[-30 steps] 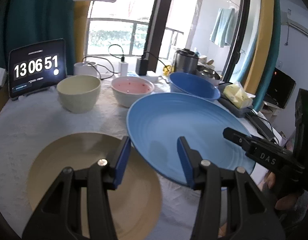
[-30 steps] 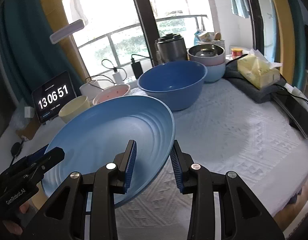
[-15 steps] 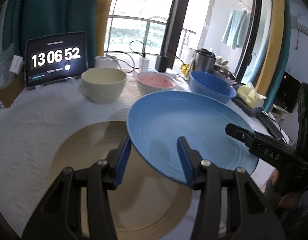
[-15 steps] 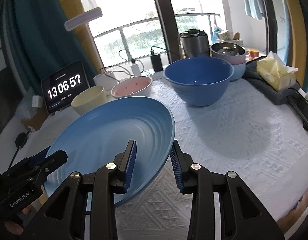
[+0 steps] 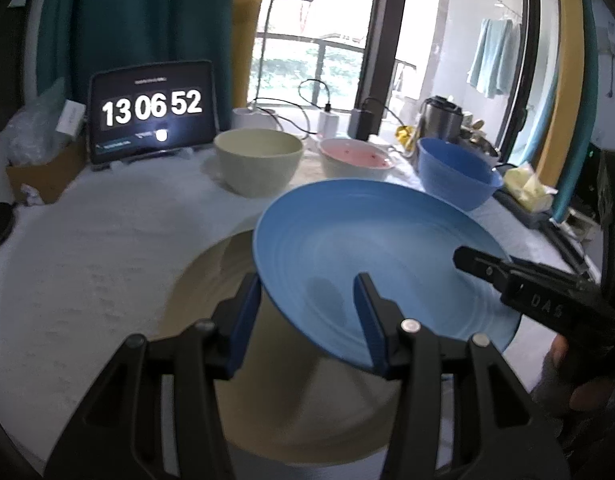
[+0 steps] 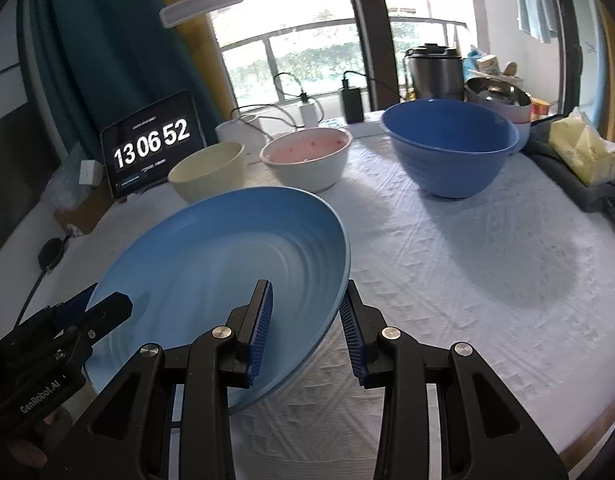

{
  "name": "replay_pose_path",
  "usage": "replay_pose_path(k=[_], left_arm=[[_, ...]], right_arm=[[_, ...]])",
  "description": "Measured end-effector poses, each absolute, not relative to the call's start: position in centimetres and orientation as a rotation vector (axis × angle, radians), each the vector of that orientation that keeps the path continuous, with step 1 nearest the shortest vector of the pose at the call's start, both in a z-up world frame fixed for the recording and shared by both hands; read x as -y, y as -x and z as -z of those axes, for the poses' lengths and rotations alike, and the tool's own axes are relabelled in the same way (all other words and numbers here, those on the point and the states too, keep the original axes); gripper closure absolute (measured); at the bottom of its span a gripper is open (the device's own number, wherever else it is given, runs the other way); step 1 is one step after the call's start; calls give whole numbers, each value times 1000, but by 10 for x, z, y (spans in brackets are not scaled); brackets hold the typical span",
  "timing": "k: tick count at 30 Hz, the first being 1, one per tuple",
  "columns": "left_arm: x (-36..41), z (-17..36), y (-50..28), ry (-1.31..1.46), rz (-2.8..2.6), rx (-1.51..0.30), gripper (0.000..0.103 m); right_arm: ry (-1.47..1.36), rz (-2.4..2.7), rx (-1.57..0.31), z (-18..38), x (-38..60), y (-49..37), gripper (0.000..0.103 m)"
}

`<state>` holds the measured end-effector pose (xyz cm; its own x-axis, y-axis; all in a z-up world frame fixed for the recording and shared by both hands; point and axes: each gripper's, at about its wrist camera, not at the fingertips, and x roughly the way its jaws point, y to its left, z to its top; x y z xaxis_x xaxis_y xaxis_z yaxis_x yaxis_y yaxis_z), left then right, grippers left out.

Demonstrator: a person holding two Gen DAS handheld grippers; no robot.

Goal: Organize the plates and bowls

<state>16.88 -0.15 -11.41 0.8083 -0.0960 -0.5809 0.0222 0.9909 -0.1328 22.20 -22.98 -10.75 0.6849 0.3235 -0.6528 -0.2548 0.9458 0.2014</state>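
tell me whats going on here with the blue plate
A person holds the blue plate with two handheld grippers, the left gripper and right gripper each clamped on an opposite rim. The plate hangs tilted, partly over a tan plate on the white tablecloth. Three bowls stand behind, untouched.

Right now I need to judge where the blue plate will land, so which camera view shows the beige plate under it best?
The left wrist view: the beige plate lies on the white tablecloth, partly covered by the blue plate. In the right wrist view the blue plate hides it completely.
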Motion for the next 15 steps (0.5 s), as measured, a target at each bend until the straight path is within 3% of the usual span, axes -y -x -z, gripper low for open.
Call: replay_pose_path(k=[15], left_arm=[[-19, 127, -156, 115, 4, -652, 54]], right_arm=[[-53, -380, -786, 115, 200, -219, 66]])
